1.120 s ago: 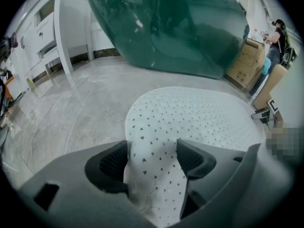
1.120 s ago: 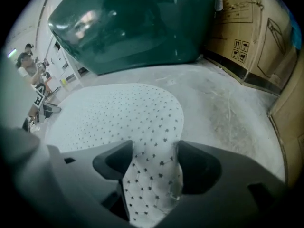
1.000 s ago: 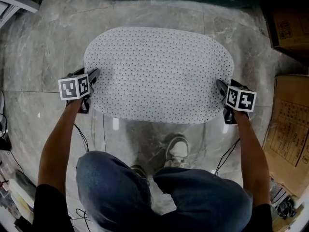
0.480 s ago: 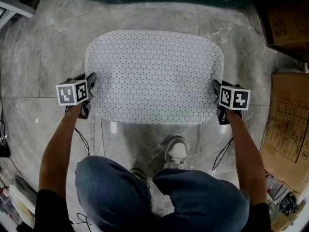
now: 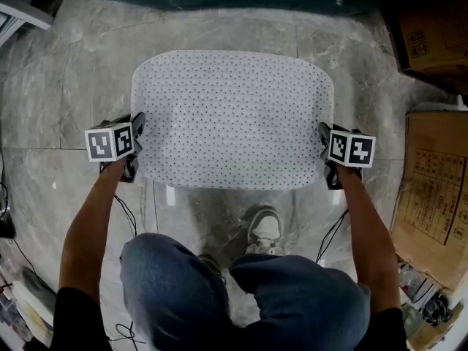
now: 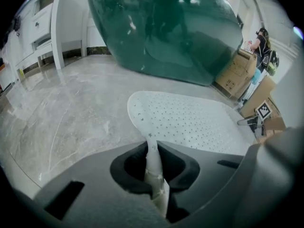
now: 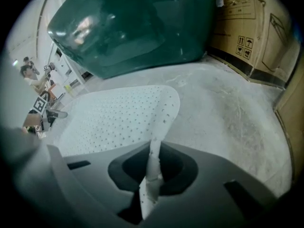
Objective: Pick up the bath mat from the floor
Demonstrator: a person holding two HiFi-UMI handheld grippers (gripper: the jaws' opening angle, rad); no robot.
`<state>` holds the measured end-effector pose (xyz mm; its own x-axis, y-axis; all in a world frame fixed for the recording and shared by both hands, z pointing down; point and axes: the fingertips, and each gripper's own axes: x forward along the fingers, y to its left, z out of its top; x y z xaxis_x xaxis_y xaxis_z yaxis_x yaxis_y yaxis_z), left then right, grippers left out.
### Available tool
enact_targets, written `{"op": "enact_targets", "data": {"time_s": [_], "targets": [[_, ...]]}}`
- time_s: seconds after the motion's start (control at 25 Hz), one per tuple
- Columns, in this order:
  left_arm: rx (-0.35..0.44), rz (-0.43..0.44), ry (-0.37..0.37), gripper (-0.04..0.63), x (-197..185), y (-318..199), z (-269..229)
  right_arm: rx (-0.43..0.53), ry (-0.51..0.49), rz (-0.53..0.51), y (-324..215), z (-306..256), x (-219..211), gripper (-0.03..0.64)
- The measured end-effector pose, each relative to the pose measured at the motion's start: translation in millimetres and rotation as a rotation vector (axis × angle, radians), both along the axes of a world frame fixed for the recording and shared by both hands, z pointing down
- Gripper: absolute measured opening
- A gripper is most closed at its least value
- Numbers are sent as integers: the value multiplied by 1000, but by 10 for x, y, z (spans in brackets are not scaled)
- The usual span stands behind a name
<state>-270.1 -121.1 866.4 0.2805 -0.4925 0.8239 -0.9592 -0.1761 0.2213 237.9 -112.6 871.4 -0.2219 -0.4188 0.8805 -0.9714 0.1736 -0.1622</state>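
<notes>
left tongs (image 5: 136, 143): jaws were closed tight on the left end of the bath mat (image 5: 232, 119), with a thin pinch of its edge standing upright between them.
right tongs (image 5: 324, 156): jaws were closed the same way on the opposite end, with a narrow fold of the edge squeezed between them.
bath mat: it was spread flat between the two tongs, white and dotted with small holes. each end curled up into the jaws while the middle lay low over the floor (image 5: 73, 72).
stage: the grip looked made on both ends and the lift seemed barely begun.
risk, slip: each hold was only a thin strip of edge, so the mat's own weight could pull it out of one pair of tongs if the raise were quick.
risk, uneven lift: raising one side faster would likely tilt the mat and load the other grip.
risk, sticking: if the underside clung to the smooth floor, a pull could tear the edge free of the jaws.
risk, snag: the dark green thing (image 6: 166, 27) sat just beyond the tongs and the boxes (image 5: 431, 189) lay outside the right tongs. a swinging mat could brush either.
hard to tell: whether the far edge was touching the floor.
hidden: the underside of the mat, and how deep the edge reached inside the jaws.
</notes>
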Motion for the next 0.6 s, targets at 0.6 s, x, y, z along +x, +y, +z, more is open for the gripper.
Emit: {"op": "enact_targets", "data": {"time_s": [0.6], "targets": [[41, 28, 47, 28, 299, 37, -1009, 79, -77, -26, -14, -936, -260, 25]]}}
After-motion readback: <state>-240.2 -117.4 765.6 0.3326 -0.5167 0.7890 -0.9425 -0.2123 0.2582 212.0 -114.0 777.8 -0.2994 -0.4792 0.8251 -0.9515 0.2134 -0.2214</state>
